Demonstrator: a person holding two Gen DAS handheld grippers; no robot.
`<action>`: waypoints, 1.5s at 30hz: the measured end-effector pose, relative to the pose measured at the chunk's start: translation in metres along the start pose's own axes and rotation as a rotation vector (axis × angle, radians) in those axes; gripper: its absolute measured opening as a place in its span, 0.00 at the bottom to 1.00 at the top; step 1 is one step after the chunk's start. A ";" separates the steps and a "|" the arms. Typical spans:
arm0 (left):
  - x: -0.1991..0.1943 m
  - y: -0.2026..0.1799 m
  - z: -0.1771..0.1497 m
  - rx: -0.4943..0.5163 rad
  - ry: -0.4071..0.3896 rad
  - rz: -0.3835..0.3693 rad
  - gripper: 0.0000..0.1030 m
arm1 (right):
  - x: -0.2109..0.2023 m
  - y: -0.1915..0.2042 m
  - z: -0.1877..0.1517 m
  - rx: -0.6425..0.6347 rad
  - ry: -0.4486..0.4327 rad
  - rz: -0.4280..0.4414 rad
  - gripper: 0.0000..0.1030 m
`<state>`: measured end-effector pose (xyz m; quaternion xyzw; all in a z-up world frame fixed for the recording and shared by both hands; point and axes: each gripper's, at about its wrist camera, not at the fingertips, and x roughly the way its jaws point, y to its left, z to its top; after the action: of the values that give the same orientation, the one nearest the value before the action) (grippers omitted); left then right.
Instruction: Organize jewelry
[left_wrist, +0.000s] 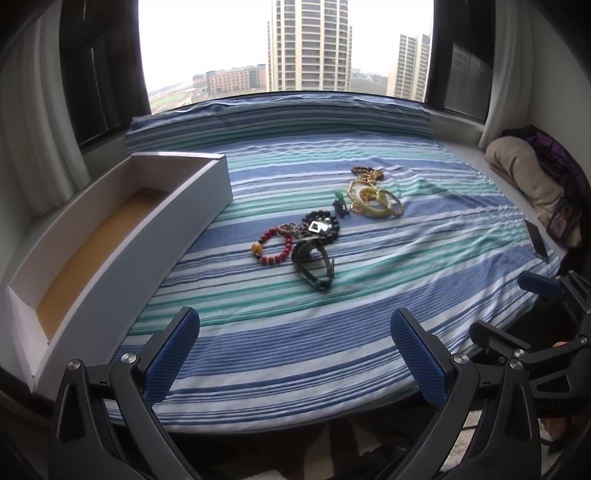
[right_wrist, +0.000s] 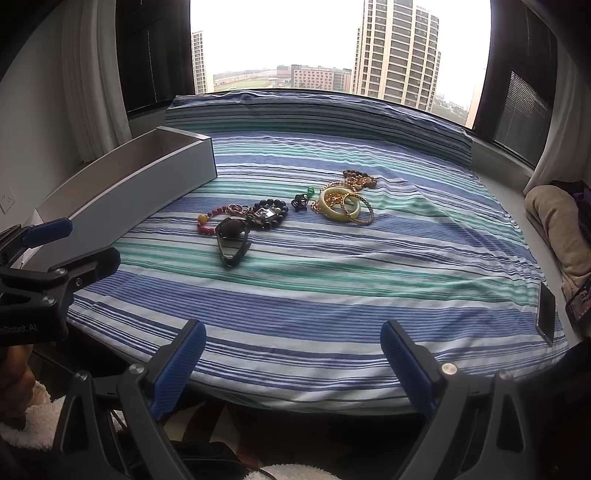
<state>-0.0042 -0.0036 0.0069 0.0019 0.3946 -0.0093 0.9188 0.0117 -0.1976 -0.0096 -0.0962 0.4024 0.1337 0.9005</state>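
Jewelry lies in two heaps on a striped cloth (left_wrist: 332, 332). The near heap has a red bead bracelet (left_wrist: 271, 246), a dark watch (left_wrist: 314, 264) and a black bead bracelet (left_wrist: 321, 225). The far heap has a pale jade bangle (left_wrist: 373, 203) and gold chains (left_wrist: 364, 181). A small green piece (left_wrist: 339, 203) lies between them. A long white box (left_wrist: 110, 236), open and empty, stands at the left. My left gripper (left_wrist: 295, 354) is open and empty near the front edge. My right gripper (right_wrist: 293, 365) is open and empty, also at the front edge. The heaps also show in the right wrist view, the bangle (right_wrist: 339, 208) and the watch (right_wrist: 232, 236).
A dark phone (right_wrist: 546, 312) lies at the cloth's right edge. A beige bundle (left_wrist: 524, 173) and dark clothes sit on the sill at right. A window with curtains stands behind. The box (right_wrist: 122, 192) bounds the left side.
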 end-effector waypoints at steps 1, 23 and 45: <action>0.000 0.000 0.000 -0.001 0.000 0.001 1.00 | 0.001 0.001 0.000 -0.001 0.002 -0.001 0.94; -0.002 0.003 0.000 -0.006 -0.006 0.007 1.00 | 0.001 0.003 0.000 -0.006 0.004 -0.005 0.94; 0.002 0.007 -0.001 -0.030 0.006 0.014 1.00 | 0.002 0.004 0.001 -0.014 0.000 -0.006 0.94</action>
<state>-0.0034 0.0032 0.0051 -0.0090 0.3974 0.0029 0.9176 0.0129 -0.1933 -0.0108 -0.1035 0.4011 0.1338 0.9003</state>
